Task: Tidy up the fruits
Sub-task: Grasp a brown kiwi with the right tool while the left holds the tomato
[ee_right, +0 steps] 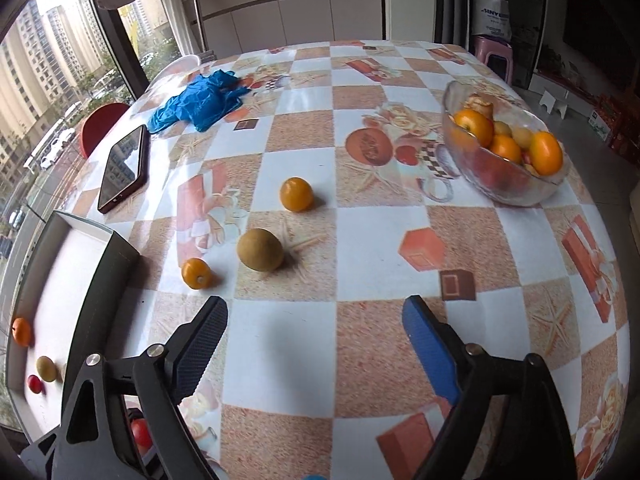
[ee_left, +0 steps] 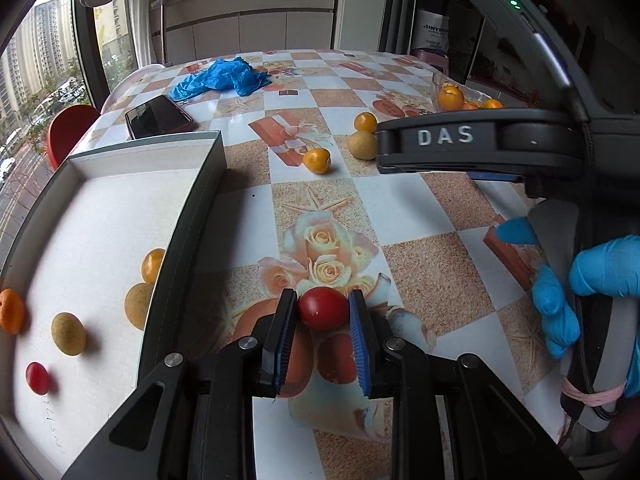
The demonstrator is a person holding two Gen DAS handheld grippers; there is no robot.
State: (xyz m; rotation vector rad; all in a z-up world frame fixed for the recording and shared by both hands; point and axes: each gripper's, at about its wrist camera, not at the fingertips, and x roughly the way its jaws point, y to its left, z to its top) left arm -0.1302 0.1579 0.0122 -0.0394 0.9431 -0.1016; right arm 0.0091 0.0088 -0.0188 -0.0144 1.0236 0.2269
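My left gripper (ee_left: 323,307) is shut on a red cherry tomato (ee_left: 323,308), just right of the white box (ee_left: 120,216). The box holds a red tomato (ee_left: 37,378), two tan fruits (ee_left: 68,333), a yellow one (ee_left: 153,265) and an orange one (ee_left: 11,311). My right gripper (ee_right: 316,316) is open and empty above the table. Ahead of it lie a small orange fruit (ee_right: 196,273), a tan fruit (ee_right: 260,255) and another orange fruit (ee_right: 296,194). A glass bowl (ee_right: 516,192) of fruit stands at the right.
A dark phone (ee_right: 124,168) and crumpled blue gloves (ee_right: 200,100) lie at the far left of the checked tablecloth (ee_right: 360,240). The right gripper's body (ee_left: 472,144) crosses the upper right of the left wrist view. A red chair (ee_left: 70,128) stands beyond the table edge.
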